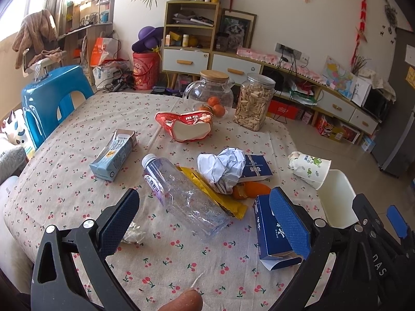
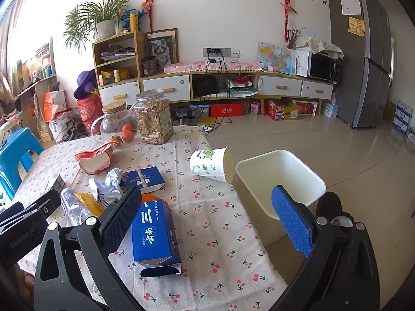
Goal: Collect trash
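The left gripper [image 1: 210, 223] hangs with jaws apart over a crushed plastic bottle [image 1: 181, 197] lying between them on the table [image 1: 64, 181]. The right gripper [image 2: 211, 216], also spread wide and empty, has a blue carton [image 2: 154, 233] by its left finger and the white bin [image 2: 280, 178] just beyond its right.

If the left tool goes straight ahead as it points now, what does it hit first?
Most likely the clear plastic bottle, lying on its side between the open left tool's fingers. Depth is hard to judge in the fisheye view.
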The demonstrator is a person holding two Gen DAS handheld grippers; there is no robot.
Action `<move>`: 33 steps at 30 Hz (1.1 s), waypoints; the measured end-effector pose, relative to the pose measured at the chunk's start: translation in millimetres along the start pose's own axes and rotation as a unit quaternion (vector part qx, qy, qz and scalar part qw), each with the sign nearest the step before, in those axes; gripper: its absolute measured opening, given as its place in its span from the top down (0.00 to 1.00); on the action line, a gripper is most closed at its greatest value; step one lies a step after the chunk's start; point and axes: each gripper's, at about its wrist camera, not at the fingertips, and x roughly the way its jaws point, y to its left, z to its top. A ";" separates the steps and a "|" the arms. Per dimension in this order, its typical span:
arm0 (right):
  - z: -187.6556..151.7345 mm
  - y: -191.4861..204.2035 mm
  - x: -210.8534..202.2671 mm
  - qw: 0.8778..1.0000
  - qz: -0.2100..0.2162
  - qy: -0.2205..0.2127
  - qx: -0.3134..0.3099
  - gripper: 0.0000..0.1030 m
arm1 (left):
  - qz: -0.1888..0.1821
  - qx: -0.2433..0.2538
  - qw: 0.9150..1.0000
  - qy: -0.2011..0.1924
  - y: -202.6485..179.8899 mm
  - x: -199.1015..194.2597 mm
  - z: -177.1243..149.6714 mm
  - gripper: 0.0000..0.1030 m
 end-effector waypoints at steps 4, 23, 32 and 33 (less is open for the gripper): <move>-3.2 3.4 -1.7 1.000 -0.005 0.010 -0.009 0.07 | -0.006 -0.016 1.000 0.013 2.4 -1.0 2.9 0.05; 73.8 23.6 60.2 0.983 0.102 0.125 -0.085 0.07 | 0.067 -0.076 0.980 0.173 116.4 109.6 84.8 0.06; 61.9 48.6 127.4 0.949 0.211 0.218 -0.088 0.07 | 0.103 -0.039 0.949 0.294 167.1 195.0 66.1 0.06; 62.4 52.3 132.0 0.946 0.217 0.224 -0.091 0.07 | 0.104 -0.038 0.947 0.301 170.7 199.9 61.4 0.06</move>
